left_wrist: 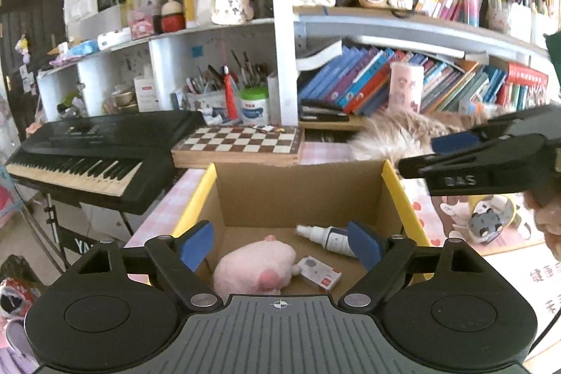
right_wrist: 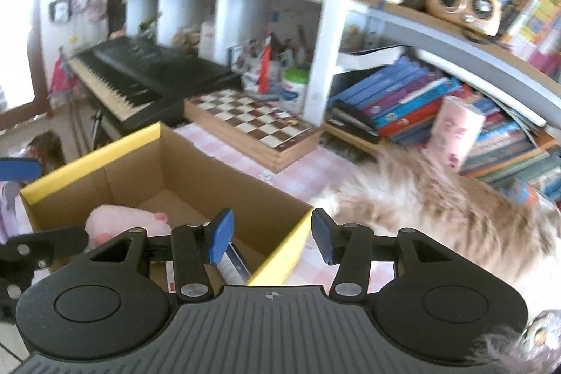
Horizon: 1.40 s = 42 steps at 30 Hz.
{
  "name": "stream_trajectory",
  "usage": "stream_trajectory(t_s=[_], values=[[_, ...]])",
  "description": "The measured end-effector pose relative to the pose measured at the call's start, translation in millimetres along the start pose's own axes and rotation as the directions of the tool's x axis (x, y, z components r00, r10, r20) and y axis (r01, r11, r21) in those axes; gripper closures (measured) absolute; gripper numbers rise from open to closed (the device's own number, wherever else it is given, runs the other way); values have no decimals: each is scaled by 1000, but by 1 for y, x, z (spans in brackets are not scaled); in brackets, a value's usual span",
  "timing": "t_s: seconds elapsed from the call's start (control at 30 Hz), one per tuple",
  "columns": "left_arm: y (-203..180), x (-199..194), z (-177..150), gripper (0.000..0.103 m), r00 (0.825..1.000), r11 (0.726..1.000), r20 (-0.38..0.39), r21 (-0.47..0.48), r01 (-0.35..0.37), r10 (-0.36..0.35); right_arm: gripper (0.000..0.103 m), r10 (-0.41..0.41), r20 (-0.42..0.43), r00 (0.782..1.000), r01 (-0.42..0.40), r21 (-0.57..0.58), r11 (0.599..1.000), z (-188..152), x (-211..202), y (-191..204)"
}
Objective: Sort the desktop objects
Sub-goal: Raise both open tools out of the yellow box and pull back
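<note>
Both my claws hang empty above the cardboard box [left_wrist: 298, 195], left claw [left_wrist: 280, 242] wide, right claw [right_wrist: 270, 239] narrower, with one pink plush toy [left_wrist: 254, 269], one spray bottle [left_wrist: 324, 235] and one small card pack [left_wrist: 320, 272] inside.

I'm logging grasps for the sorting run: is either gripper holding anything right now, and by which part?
Nothing is held. The left gripper and right gripper are both open and empty above the cardboard box.

One cardboard box [left_wrist: 301, 195], one pink plush [left_wrist: 254, 269] (inside), one spray bottle [left_wrist: 324, 235], one card packet [left_wrist: 320, 272]
</note>
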<state>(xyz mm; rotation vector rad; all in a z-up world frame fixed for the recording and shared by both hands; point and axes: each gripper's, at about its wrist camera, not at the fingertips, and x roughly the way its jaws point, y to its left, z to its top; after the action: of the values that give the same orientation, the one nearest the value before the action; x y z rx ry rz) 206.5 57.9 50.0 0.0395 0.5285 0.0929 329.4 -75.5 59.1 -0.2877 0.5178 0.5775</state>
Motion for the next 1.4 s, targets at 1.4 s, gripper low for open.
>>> stream_trajectory(t_s=[1.4], values=[[44,-137,-114,12,999,1000,-51,-29,5,-6,46,-196,-41,980,199,266,943,-142,-170,130]])
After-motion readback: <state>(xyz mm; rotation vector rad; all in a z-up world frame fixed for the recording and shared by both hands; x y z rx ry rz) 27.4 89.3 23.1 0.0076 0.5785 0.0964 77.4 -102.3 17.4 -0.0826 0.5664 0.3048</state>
